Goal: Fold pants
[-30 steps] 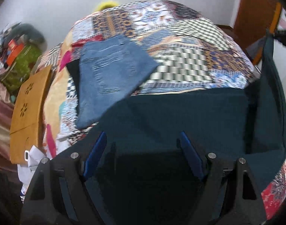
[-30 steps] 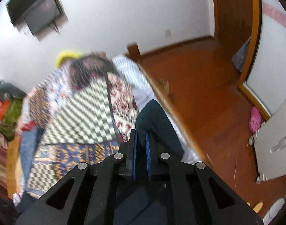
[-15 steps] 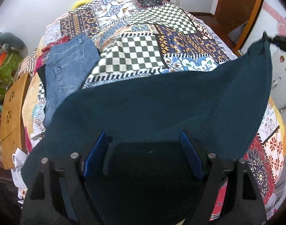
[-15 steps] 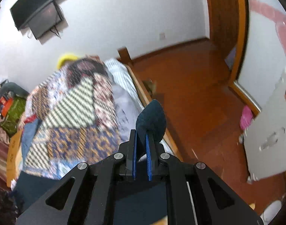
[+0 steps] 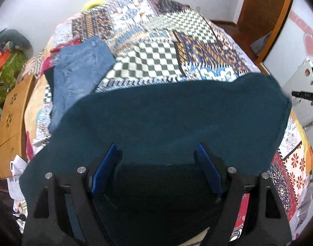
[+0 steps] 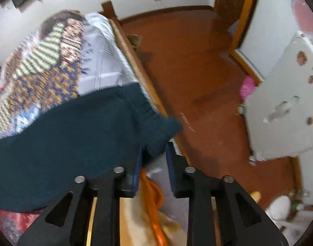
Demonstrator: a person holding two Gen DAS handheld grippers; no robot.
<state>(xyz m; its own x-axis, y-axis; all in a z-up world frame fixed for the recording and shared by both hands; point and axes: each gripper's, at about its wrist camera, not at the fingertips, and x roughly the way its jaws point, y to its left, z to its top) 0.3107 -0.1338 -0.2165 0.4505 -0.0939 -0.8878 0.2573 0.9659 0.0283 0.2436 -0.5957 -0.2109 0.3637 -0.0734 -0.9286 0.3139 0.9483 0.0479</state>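
Note:
Dark teal pants (image 5: 172, 119) lie spread across the near part of the patchwork bed cover (image 5: 156, 47). My left gripper (image 5: 156, 153) is open, its blue pads wide apart just above the pants, holding nothing. In the right wrist view the pants (image 6: 64, 137) reach the bed's right edge. My right gripper (image 6: 154, 153) has its jaws partly apart, and a corner of the pants sits loosely between the blue pads.
Folded blue jeans (image 5: 78, 67) lie at the far left of the bed. A brown cardboard piece (image 5: 10, 123) leans at the left. The wooden bed rail (image 6: 135, 61) and red-brown floor (image 6: 187, 61) are at the right, with a white appliance (image 6: 283, 102) beyond.
The right gripper has come down to the bed's right edge and opened, letting the pants corner loose. The pants have dropped flat onto the cover. The left gripper stays open.

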